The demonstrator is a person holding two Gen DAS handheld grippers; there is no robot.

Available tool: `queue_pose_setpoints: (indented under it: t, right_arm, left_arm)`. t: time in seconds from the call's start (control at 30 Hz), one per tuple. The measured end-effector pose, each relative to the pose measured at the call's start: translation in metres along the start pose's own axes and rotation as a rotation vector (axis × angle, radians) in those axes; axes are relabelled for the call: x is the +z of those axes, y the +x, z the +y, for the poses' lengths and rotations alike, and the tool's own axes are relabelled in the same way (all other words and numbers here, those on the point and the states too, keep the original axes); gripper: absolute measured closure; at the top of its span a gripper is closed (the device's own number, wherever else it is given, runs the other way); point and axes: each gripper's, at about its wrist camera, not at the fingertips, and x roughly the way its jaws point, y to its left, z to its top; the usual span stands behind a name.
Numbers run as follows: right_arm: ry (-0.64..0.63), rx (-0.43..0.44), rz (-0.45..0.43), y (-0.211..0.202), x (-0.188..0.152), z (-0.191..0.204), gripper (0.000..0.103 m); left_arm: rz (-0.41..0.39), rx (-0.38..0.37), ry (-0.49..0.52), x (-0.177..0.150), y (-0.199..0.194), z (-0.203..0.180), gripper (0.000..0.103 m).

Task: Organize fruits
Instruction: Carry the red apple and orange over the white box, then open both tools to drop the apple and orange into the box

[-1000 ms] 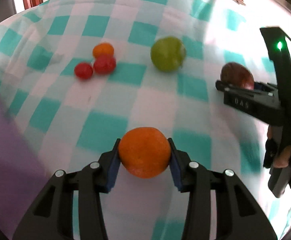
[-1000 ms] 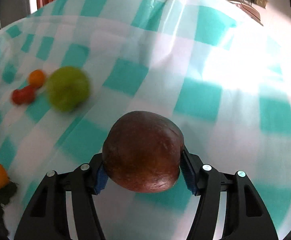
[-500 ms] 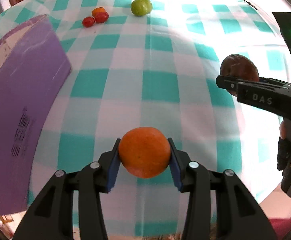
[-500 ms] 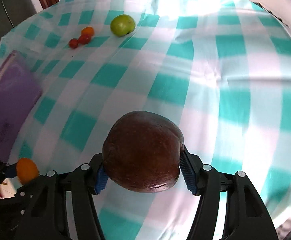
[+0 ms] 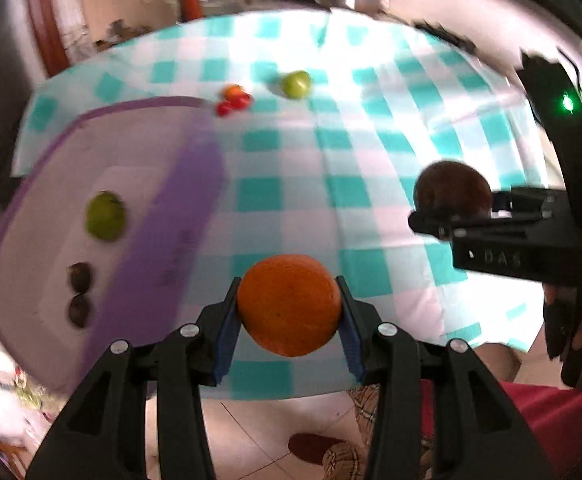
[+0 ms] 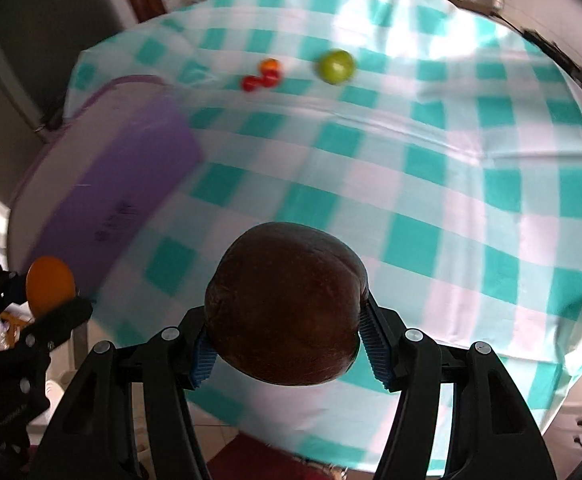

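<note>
1. Nearest in the left wrist view, the left claw (image 5: 289,306) is clamped on an orange (image 5: 289,304); both blue pads press its sides at about the widest part, which should keep the round fruit from rolling out.

2. Nearest in the right wrist view, the right claw (image 6: 285,346) grips a dark brown fruit (image 6: 287,304) the same way. It bulges well above the pads, so the hold looks more top-heavy.

3. Both fruits hang off the near edge of the worktop (image 5: 371,168), over tiled floor at the bottom of the frame; a drop here would likely land on the floor.

4. At the left of both views sits a purple bin (image 5: 159,236), open at the top. Inside it lie a green fruit (image 5: 105,216) and two small dark fruits (image 5: 79,298), so it is probably the collecting place and the carried pair are likely headed there.

5. The bin's near wall stands between the claws and its opening; each load would have to clear that rim. The two claws are near each other, so entering one at a time seems safer.

6. Far across the checked cloth, in the upper middle, a green apple (image 6: 335,66) and a cluster of small red and orange fruits (image 6: 265,74) wait, with open cloth all around them.
</note>
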Motion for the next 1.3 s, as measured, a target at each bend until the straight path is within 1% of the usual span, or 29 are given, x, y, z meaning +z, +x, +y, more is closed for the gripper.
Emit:
queue_pose_setpoints:
  t: [0.17, 0.2, 0.27, 0.43, 0.5, 0.57, 0.67, 0.73, 0.77, 0.9, 1.0, 1.17, 1.3]
  right_arm:
    - [-0.122, 0.056, -0.028, -0.016, 0.023, 0.057, 0.043]
    - [-0.155, 0.072, -0.029, -0.017, 0.030, 0.072, 0.043]
    - [-0.191, 0.093, -0.026, -0.018, 0.038, 0.088, 0.043]
    - [-0.259, 0.170, -0.028, -0.011, 0.081, 0.134, 0.043]
    - [-0.279, 0.206, -0.024, -0.002, 0.107, 0.153, 0.043]
    - [-0.318, 0.222, -0.012, 0.015, 0.135, 0.177, 0.043]
    - [-0.364, 0.220, 0.029, 0.047, 0.168, 0.206, 0.043]
    - [-0.388, 0.221, 0.079, 0.079, 0.193, 0.228, 0.043]
    - [-0.398, 0.220, 0.096, 0.091, 0.199, 0.235, 0.043]
    - [-0.431, 0.218, 0.216, 0.156, 0.229, 0.261, 0.043]
    - [-0.478, 0.228, 0.303, 0.191, 0.235, 0.273, 0.043]
    - [-0.599, 0.259, 0.394, 0.227, 0.232, 0.290, 0.043]
    - [-0.642, 0.245, 0.441, 0.247, 0.228, 0.296, 0.043]
  left_arm:
    - [-0.043, 0.047, -0.170, -0.007, -0.026, 0.054, 0.059]
    - [-0.051, 0.062, -0.204, -0.009, -0.030, 0.065, 0.059]
    - [-0.065, 0.093, -0.264, -0.011, -0.036, 0.088, 0.059]
    - [-0.086, 0.161, -0.375, -0.007, -0.041, 0.137, 0.059]
    - [-0.067, 0.186, -0.405, -0.001, -0.035, 0.159, 0.059]
    - [-0.029, 0.191, -0.420, 0.003, -0.024, 0.175, 0.059]
    - [0.076, 0.184, -0.454, 0.014, 0.007, 0.196, 0.059]
    - [0.131, 0.191, -0.453, 0.023, 0.025, 0.202, 0.059]
    - [0.156, 0.197, -0.453, 0.027, 0.032, 0.205, 0.059]
    - [0.273, 0.200, -0.471, 0.040, 0.068, 0.214, 0.059]
    - [0.360, 0.195, -0.480, 0.040, 0.091, 0.216, 0.059]
    - [0.485, 0.196, -0.499, 0.035, 0.114, 0.219, 0.059]
    - [0.569, 0.199, -0.505, 0.030, 0.125, 0.221, 0.058]
